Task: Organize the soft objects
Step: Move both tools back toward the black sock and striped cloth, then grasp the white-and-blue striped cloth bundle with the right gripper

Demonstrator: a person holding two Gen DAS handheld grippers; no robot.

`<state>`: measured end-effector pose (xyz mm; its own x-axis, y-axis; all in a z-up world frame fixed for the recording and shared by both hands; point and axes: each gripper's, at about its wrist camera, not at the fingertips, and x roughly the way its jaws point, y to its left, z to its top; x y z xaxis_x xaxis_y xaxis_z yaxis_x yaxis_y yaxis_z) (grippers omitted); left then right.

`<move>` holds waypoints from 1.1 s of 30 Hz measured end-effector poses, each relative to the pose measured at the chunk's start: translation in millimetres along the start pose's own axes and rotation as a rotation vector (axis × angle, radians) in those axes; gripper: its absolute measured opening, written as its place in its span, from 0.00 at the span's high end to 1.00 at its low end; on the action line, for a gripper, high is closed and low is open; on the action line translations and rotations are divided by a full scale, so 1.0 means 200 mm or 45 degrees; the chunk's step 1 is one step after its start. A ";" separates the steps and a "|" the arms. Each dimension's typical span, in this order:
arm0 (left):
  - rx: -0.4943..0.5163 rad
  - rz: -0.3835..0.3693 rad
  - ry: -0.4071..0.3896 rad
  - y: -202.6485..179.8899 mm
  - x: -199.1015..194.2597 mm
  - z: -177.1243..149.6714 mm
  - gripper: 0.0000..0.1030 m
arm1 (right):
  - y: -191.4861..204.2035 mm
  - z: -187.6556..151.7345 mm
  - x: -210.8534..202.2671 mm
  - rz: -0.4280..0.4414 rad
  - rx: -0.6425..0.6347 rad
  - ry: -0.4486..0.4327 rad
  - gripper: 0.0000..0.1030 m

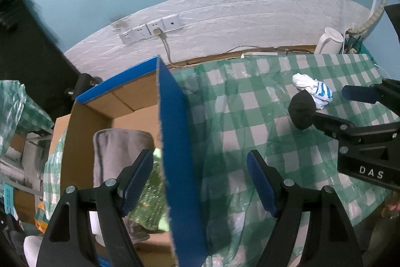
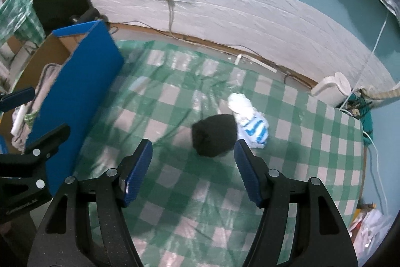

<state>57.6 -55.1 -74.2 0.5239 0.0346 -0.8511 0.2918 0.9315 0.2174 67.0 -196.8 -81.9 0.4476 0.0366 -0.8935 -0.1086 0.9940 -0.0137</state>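
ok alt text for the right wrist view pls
Open right tongs hover just short of a black sock ball beside a white and blue sock on a green checked tablecloth; a blue cardboard box stands at left.

The left gripper (image 1: 200,182) is held with its two blue-padded fingers (image 1: 137,183) spread wide apart, nothing between them. Its black arms splay outward from the base, and it sits level, pointing forward.

The right gripper (image 2: 193,168) is likewise wide open, fingers (image 2: 246,173) parted and gripping nothing, angled down and forward. From the left wrist view it comes in from the right side, reaching leftward with one finger above the other. From the right wrist view, the left gripper shows at the far left edge, well apart from the right one, its fingers also parted.
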 end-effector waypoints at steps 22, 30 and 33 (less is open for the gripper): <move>0.089 -0.061 0.073 -0.26 0.38 0.28 0.24 | -0.40 0.14 0.38 -0.016 0.155 0.062 0.35; 0.076 -0.114 0.098 -0.34 0.49 0.35 0.24 | -0.43 0.18 0.50 -0.029 0.161 0.065 0.35; 0.077 -0.120 0.098 -0.36 0.51 0.37 0.24 | -0.43 0.17 0.54 -0.052 0.138 0.091 0.35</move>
<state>149.5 -145.8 -140.6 0.4298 -0.0221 -0.9027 0.3856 0.9084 0.1613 154.4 -275.0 -161.8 0.3848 -0.0076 -0.9230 0.0065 1.0000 -0.0055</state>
